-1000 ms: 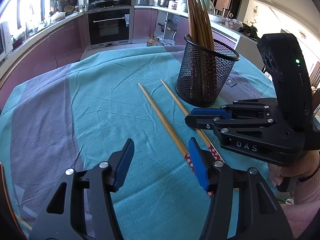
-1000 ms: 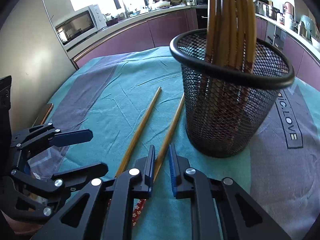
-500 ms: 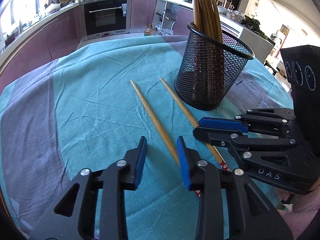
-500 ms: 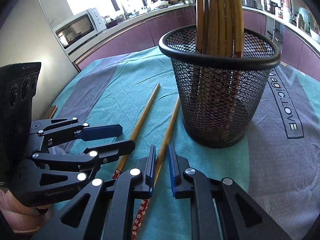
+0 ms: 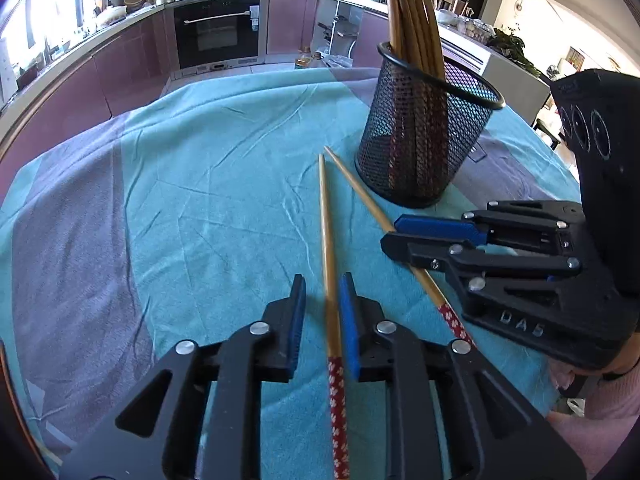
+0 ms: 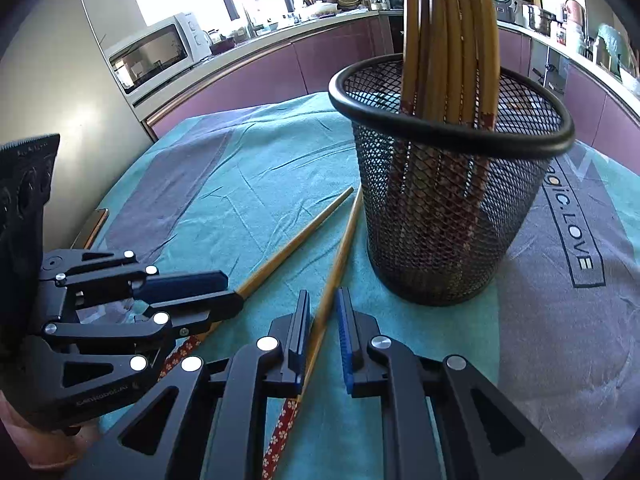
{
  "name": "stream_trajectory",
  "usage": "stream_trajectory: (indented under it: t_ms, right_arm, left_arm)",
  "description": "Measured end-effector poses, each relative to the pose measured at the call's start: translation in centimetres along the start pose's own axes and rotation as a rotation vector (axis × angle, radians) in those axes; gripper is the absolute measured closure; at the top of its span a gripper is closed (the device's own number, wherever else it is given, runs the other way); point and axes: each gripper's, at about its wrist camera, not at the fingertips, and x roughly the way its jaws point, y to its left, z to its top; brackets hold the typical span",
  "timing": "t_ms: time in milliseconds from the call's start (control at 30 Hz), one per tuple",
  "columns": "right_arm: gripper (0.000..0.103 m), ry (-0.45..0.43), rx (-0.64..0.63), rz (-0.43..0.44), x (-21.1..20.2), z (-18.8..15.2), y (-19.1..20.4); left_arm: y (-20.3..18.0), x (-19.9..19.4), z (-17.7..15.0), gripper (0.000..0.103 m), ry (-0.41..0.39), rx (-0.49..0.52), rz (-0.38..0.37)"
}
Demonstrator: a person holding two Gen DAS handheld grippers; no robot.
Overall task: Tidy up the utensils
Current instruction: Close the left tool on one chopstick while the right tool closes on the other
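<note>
Smooth wooden chopsticks [image 5: 329, 256] with red patterned ends, a black wire-mesh metal holder [image 5: 420, 136], and a creased matt teal cloth [image 5: 208, 208].

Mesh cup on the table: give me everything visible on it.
The mesh cup is a round black wire-mesh holder with a solid rolled rim, looks metal. It stands upright on the teal and purple tablecloth, holding a bundle of bamboo-coloured chopsticks, red patterned ends down. Two loose chopsticks lie just beside its base; contact is unclear. Neither gripper touches it.
</note>
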Motion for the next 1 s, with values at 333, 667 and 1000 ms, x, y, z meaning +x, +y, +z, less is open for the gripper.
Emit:
stream_trajectory:
  t_ms: [333, 667, 1000]
  right_arm:
    - [0.094, -0.013, 0.042, 0.01, 0.3, 0.3, -0.5]
    - [0.097, -0.044, 0.082, 0.064, -0.9, -0.1, -1.0]
    - [0.097, -0.002, 0.042, 0.071, -0.3, -0.5, -0.4]
  left_arm:
    - [-0.1, 1.3, 1.3, 0.095, 0.012, -0.01, 0.007]
    - [0.0, 0.8, 1.1, 0.095, -0.001, -0.053, 0.006]
    - [-0.2, 0.6, 0.4, 0.095, 0.0, -0.055, 0.001]
